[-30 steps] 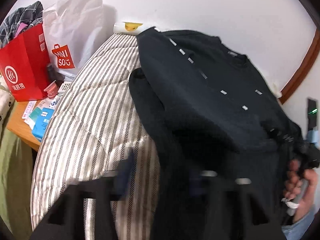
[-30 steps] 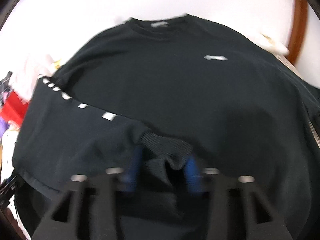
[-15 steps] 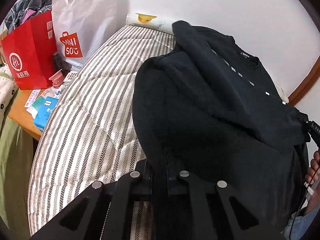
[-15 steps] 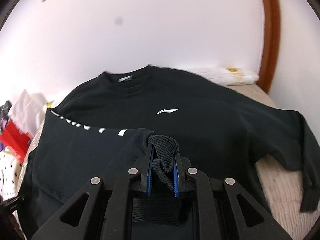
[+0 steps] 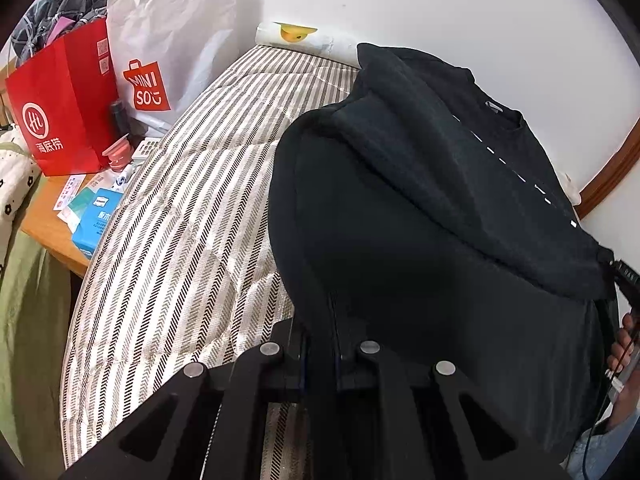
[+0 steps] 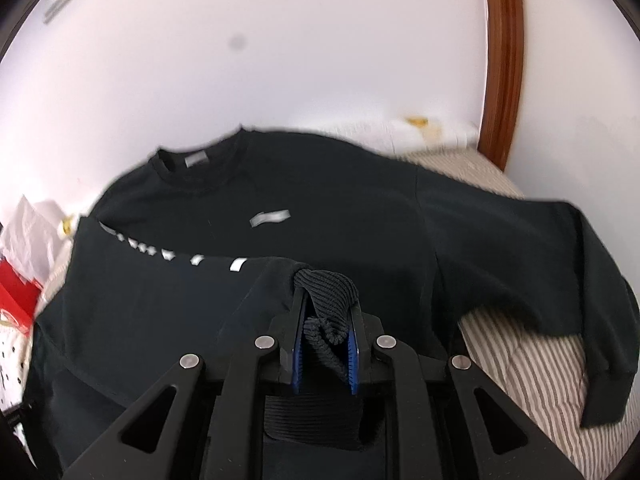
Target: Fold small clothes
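A black long-sleeved sweatshirt [image 5: 420, 216] lies on a striped quilt [image 5: 180, 240], collar toward the wall. One sleeve with white dashes [image 5: 520, 178] is drawn across its chest. My left gripper [image 5: 320, 354] is shut on the sweatshirt's lower left edge. In the right wrist view the sweatshirt [image 6: 320, 208] shows a small white logo [image 6: 270, 218]. My right gripper [image 6: 324, 334] is shut on the ribbed cuff [image 6: 326, 288] of the folded sleeve, held above the chest. The other sleeve [image 6: 560, 280] lies spread to the right.
At the left, a wooden side table [image 5: 48, 232] carries a red paper bag [image 5: 64, 108], a white Miniso bag [image 5: 160, 48], boxes and small items. A white roll [image 5: 304, 38] lies against the wall. A wooden door frame [image 6: 504, 60] stands at the right. A hand [image 5: 624, 344] shows at the right edge.
The right gripper has carried the cuff up and across, laying the dashed sleeve over the chest. The left gripper has stayed on the sweatshirt's edge.
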### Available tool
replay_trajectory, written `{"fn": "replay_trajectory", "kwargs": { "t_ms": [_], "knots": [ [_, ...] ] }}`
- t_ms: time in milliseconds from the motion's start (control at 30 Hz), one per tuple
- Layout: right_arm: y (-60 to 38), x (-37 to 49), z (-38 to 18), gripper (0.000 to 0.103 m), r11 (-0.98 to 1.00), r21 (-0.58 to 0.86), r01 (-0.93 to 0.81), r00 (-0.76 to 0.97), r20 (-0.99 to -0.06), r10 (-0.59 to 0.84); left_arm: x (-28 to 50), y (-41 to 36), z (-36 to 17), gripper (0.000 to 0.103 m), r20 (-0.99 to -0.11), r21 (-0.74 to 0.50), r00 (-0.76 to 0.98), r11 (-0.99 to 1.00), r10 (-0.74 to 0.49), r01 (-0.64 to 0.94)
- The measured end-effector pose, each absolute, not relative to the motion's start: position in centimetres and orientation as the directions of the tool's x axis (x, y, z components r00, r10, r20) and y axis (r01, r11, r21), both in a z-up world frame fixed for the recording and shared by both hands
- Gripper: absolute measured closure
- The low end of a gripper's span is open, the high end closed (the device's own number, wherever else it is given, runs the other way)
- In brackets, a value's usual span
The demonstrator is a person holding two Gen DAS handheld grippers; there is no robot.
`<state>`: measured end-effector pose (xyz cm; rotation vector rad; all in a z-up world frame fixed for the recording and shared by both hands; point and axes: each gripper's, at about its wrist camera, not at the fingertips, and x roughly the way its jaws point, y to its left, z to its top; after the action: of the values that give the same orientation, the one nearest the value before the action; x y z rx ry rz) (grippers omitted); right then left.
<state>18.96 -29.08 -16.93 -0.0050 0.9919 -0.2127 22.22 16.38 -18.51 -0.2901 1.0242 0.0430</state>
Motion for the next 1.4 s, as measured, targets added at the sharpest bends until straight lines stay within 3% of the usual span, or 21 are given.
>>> {"fn": "replay_trajectory", "kwargs": {
  "t_ms": [267,400,467,533,567,833,1167,1233,1300,1367,1400],
  "knots": [
    [-30.5,17.1,-18.7,0.079,0.973,-0.12,0.198,0.466,-0.862,-0.201,21.6,16.2,-18.4,0.092,-0.854,-0.21,0.51,0.963,-0.099,-0.166],
    [-30.7,15.9,-17.6,0.073,0.965,-0.157,0.208,0.468,-0.851,-0.239,21.1,15.9,-18.2,0.08,-0.861,-0.202,0.5,0.966,-0.096,-0.161],
    [-31.0,14.6,-16.3,0.06,0.964,-0.157,0.213,0.483,-0.841,-0.243,20.6,15.7,-18.1,0.074,-0.862,-0.2,0.497,0.968,-0.101,-0.15],
    [-31.7,13.0,-15.2,0.05,0.963,-0.161,0.214,0.491,-0.835,-0.249,20.0,15.4,-18.0,0.062,-0.861,-0.192,0.499,0.972,-0.1,-0.138],
    [-32.0,12.0,-14.7,0.048,0.963,-0.167,0.214,0.494,-0.832,-0.254,19.5,15.2,-18.0,0.059,-0.859,-0.184,0.503,0.974,-0.094,-0.133],
    [-33.9,4.6,-14.8,0.041,0.968,-0.182,0.175,0.437,-0.866,-0.242,15.5,13.9,-18.0,0.057,-0.853,-0.161,0.512,0.983,-0.095,-0.086],
    [-34.0,-2.0,-16.4,0.041,0.983,-0.083,0.164,0.4,-0.905,-0.143,10.8,11.8,-18.0,0.058,-0.84,-0.097,0.539,0.995,-0.065,-0.031],
    [-33.4,-2.6,-16.7,0.041,0.987,-0.067,0.149,0.397,-0.909,-0.122,10.3,11.7,-17.9,0.068,-0.837,-0.102,0.542,0.994,-0.071,-0.027],
    [-32.7,-3.1,-17.2,0.048,0.99,-0.075,0.121,0.386,-0.915,-0.116,9.8,11.8,-17.7,0.076,-0.83,-0.101,0.555,0.994,-0.061,-0.042],
    [-32.0,-3.6,-17.4,0.075,0.993,-0.076,0.091,0.404,-0.908,-0.106,9.3,12.1,-17.5,0.085,-0.822,-0.112,0.566,0.992,-0.061,-0.056],
    [-31.7,-3.8,-17.3,0.078,0.994,-0.081,0.073,0.41,-0.906,-0.105,9.1,12.1,-17.2,0.09,-0.82,-0.103,0.57,0.992,-0.046,-0.068]
  ]
}}
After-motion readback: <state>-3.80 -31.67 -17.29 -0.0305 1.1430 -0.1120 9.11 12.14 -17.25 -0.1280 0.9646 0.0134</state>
